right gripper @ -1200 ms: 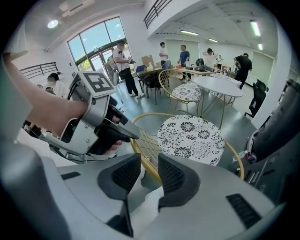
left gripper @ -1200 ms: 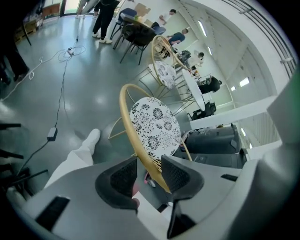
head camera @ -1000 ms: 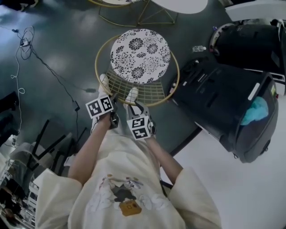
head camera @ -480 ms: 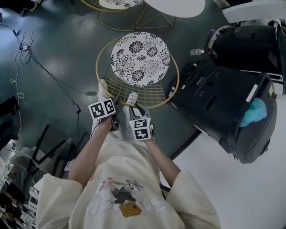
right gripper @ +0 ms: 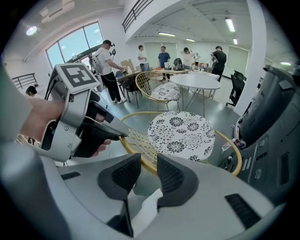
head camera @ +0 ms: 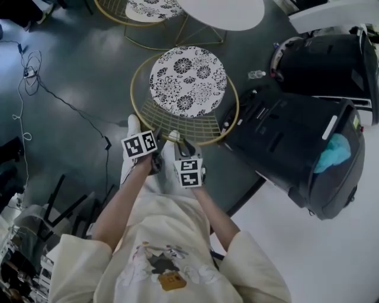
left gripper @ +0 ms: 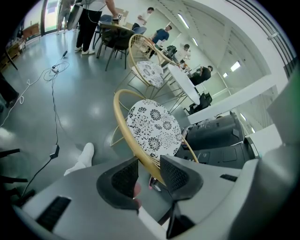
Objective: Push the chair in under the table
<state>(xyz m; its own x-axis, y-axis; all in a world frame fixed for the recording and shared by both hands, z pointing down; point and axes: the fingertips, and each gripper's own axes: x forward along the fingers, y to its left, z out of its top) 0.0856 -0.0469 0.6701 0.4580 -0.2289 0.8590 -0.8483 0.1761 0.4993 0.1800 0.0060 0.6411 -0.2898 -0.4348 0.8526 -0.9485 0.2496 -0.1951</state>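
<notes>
The chair has a gold wire frame (head camera: 132, 89) and a round black-and-white floral cushion (head camera: 188, 81). It stands just short of the white round table (head camera: 222, 12), at the top of the head view. Both grippers sit at the chair's near back rim, side by side. My left gripper (head camera: 156, 138) is open, and the gold rim (left gripper: 123, 126) runs through the gap between its pads (left gripper: 125, 177), close to the right one. My right gripper (right gripper: 149, 161) is open too, with the rim (right gripper: 151, 165) crossing at its fingertips. In the right gripper view, the left gripper (right gripper: 79, 117) shows at left.
A large black wheeled machine (head camera: 296, 136) stands close to the chair's right. A second gold chair (head camera: 148, 7) sits beyond, left of the table. Cables (head camera: 71, 106) trail over the dark floor at left, and black chair legs (head camera: 65, 189) are at lower left. People stand at tables in the distance (right gripper: 164, 58).
The chair has slid a little toward the white table, with both grippers following at its back rim. More of the table and the second chair shows at the top.
</notes>
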